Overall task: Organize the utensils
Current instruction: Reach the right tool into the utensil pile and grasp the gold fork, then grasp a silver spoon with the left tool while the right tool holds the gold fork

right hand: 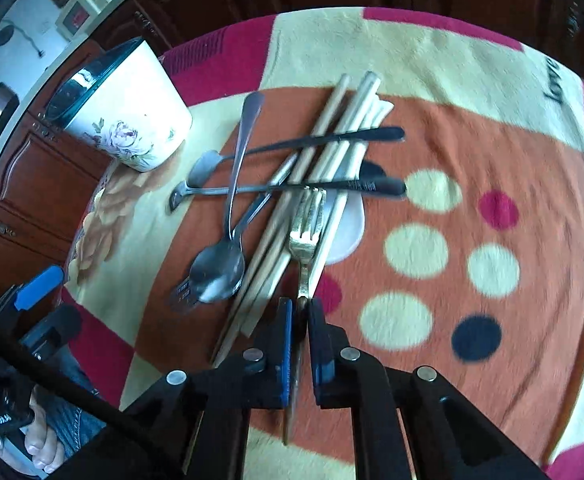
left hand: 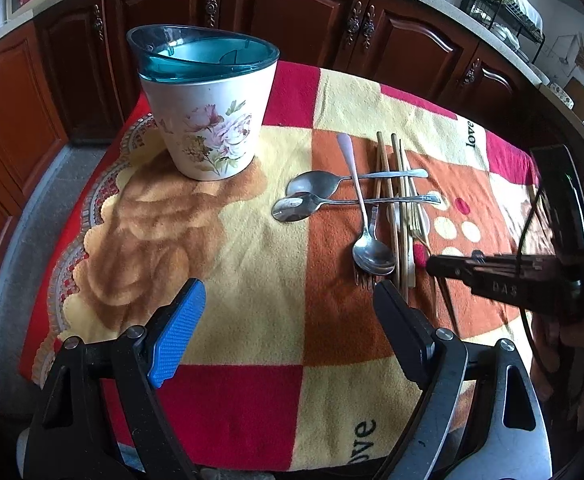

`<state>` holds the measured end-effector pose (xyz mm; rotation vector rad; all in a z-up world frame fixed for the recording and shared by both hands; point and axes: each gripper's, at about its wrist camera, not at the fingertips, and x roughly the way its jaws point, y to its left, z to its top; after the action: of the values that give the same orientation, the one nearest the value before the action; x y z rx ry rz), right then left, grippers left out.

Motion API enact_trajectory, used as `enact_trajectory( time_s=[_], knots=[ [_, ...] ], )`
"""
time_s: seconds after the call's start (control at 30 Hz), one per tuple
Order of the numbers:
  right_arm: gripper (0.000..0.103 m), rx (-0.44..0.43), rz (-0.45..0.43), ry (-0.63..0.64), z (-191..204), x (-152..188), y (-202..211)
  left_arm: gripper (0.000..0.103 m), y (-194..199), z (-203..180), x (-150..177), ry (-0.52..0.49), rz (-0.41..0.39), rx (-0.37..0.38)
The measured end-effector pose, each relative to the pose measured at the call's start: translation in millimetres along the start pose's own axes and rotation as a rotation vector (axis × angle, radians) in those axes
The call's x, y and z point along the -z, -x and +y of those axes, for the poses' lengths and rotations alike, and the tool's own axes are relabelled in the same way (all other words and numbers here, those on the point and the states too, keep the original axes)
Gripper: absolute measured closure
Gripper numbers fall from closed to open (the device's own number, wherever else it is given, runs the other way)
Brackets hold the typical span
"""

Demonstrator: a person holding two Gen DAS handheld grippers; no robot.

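A pile of utensils lies on the patterned blanket: steel spoons (left hand: pixel 374 254) (right hand: pixel 217 268), wooden chopsticks (left hand: pixel 396 208) (right hand: pixel 324 160), a white ceramic spoon (right hand: pixel 346 232) and a steel fork under the big spoon. My right gripper (right hand: pixel 300 314) (left hand: pixel 432 262) is shut on the handle of a gold fork (right hand: pixel 306 220), tines pointing away, over the pile. A white flowered utensil holder with a teal rim (left hand: pixel 207 108) (right hand: pixel 127 116) stands at the back left. My left gripper (left hand: pixel 287 312) is open and empty, above the blanket in front of the holder.
The blanket (left hand: pixel 251 400) covers a small table whose near and left edges show. Dark wooden cabinets (left hand: pixel 292 12) stand behind under a counter. A dish rack (left hand: pixel 500 12) sits on the counter at the right.
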<state>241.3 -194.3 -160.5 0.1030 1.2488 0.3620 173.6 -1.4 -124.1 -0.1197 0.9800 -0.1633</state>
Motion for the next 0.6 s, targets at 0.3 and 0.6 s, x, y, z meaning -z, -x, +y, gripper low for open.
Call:
enact_trajectory(
  time_s=[0.3, 0.6],
  knots=[
    [0.095, 0.045, -0.036, -0.02, 4, -4, 13, 0.016, -1, 0, 1, 0.0, 0.007, 0.002],
    [0.083, 0.077, -0.016, 0.04, 15, -15, 5, 0.016, -2, 2, -1, 0.006, 0.007, 0.0]
  ],
)
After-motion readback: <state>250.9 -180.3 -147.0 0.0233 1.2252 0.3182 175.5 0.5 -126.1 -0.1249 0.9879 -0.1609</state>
